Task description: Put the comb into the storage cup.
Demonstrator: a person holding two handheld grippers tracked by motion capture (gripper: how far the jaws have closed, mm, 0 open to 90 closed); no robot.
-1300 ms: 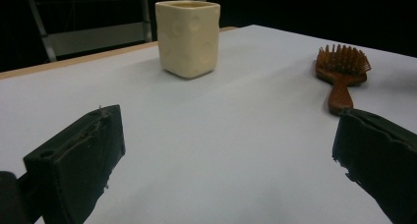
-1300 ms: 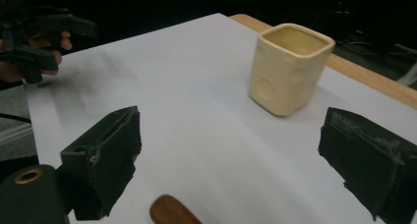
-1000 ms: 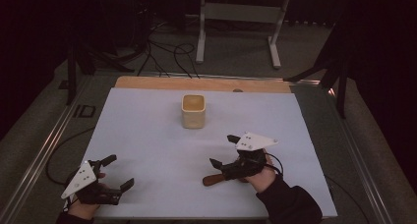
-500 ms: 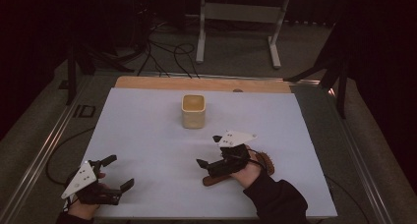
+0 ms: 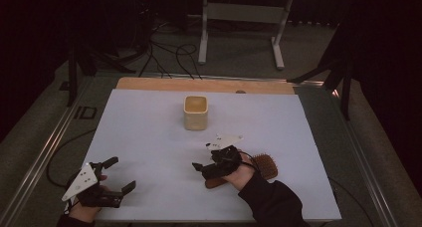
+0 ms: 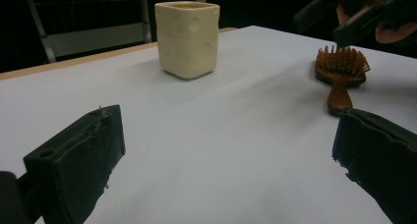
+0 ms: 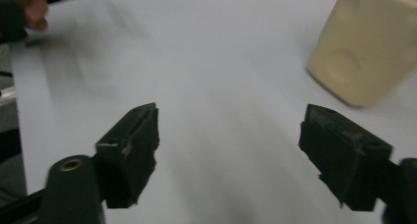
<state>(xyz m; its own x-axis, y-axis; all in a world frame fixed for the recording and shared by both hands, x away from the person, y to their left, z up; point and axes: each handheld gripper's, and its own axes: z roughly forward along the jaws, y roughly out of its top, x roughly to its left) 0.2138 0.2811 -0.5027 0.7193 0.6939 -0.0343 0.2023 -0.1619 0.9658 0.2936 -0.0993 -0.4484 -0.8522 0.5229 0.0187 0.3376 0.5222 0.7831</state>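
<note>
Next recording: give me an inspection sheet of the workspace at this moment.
Surface: white table top, wooden strip along the far edge.
Job's things: wooden hairbrush lying bristles up under the right hand; cream square cup upright near the centre.
Clutter: nothing seen.
Grippers: right gripper over the brush handle, jaws just been closing, nothing between them in its own view; left gripper open, empty, at the near left.
Cables: black cables on the floor beyond the table.
Surroundings: dark room, grey metal stand.
</note>
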